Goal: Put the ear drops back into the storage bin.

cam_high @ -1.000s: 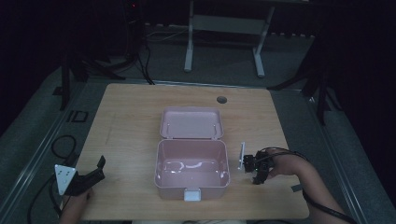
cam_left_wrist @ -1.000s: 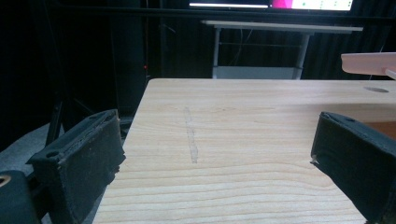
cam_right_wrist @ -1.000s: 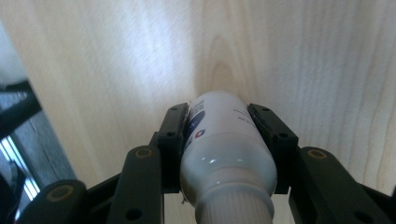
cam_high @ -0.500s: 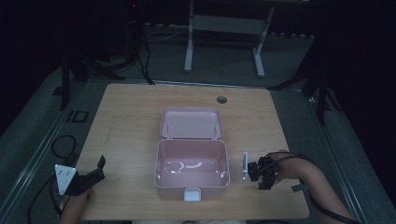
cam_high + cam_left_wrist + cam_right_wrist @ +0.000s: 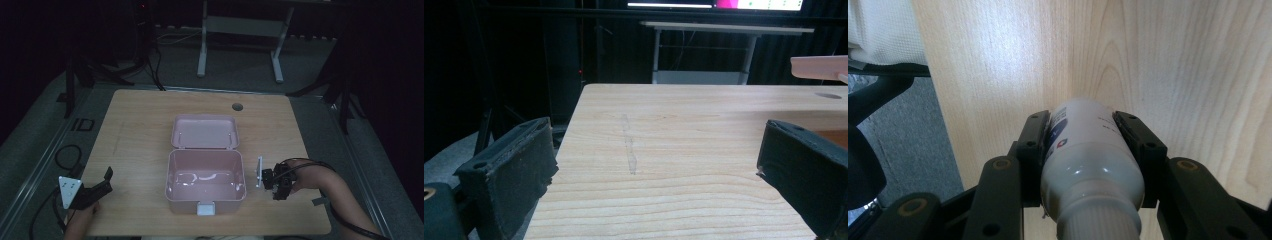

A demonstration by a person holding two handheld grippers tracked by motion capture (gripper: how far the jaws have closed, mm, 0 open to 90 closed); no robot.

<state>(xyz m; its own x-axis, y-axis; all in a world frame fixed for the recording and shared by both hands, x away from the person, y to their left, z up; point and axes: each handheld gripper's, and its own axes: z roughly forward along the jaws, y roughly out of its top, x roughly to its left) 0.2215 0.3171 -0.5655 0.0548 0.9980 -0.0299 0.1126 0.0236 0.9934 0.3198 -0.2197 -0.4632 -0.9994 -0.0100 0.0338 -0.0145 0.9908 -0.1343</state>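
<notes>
Your right gripper (image 5: 1083, 145) is clamped on a white bottle (image 5: 1088, 165), one jaw against each flank, the ribbed cap end toward the camera and the base pointing at the wood; a grip across the body like this keeps the round thing from rolling out, and it leaves the base free to go down first. In the high view that gripper (image 5: 277, 181) sits just right of the pink box (image 5: 172, 177), near its right wall but apart from it; the box stands in the middle of the table (image 5: 140, 130) with its lid (image 5: 205, 131) thrown back flat behind it, so the mouth is fully open and, by my reading, ready to take the bottle; the inside looks bare apart from glare on the floor.

Your right forearm comes in from the bottom right, wrist bent inward so the jaws point toward the box; the bottle seems clear of the tabletop, though I cannot tell by how much.

Your left gripper (image 5: 95, 192) rests at the near left corner, well apart from the box; its jaws stand wide with nothing between them, aimed level across the bare wood; it looks parked out of the way.
</notes>
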